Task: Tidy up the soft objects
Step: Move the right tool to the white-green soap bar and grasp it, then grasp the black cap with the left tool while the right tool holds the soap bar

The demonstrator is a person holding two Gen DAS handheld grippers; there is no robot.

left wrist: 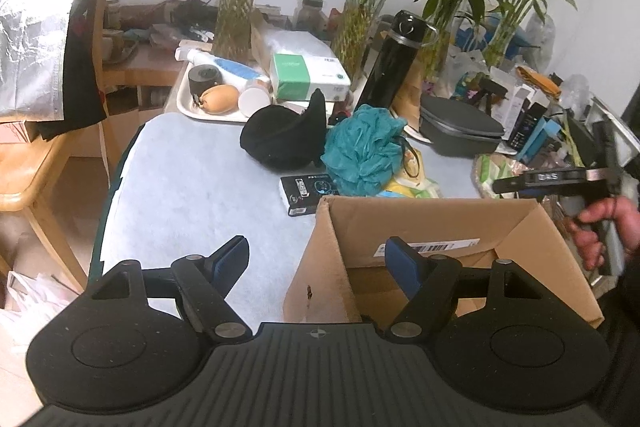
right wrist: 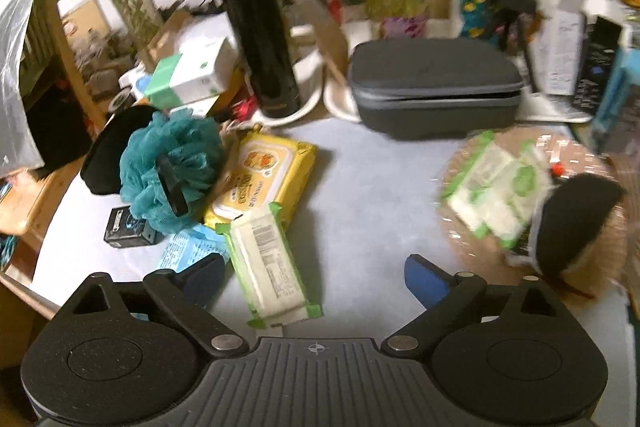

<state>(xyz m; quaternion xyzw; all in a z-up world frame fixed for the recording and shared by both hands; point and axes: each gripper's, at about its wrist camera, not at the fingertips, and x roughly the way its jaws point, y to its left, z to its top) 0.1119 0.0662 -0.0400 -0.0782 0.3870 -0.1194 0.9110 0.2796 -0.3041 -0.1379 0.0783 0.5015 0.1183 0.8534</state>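
In the left wrist view, my left gripper (left wrist: 318, 259) is open and straddles the left wall of an open cardboard box (left wrist: 440, 227), one finger inside and one outside. Its pads do not press on the wall. Beyond the box lie a teal mesh bath pouf (left wrist: 360, 151) and a black cap (left wrist: 280, 139). In the right wrist view, my right gripper (right wrist: 314, 269) is open just above a green-and-white wipes pack (right wrist: 268, 267) on the table. A yellow wipes pack (right wrist: 264, 179), the teal pouf (right wrist: 172, 167) and the black cap (right wrist: 100, 155) lie to the left.
A round woven basket (right wrist: 592, 155) at the right holds green wipes packs (right wrist: 496, 187) and a black item (right wrist: 576, 223). A grey zip case (right wrist: 436, 87), a black bottle (right wrist: 260, 39), a tissue box (left wrist: 308, 75), a white tray (left wrist: 188, 107) and vases of plants crowd the table's far side.
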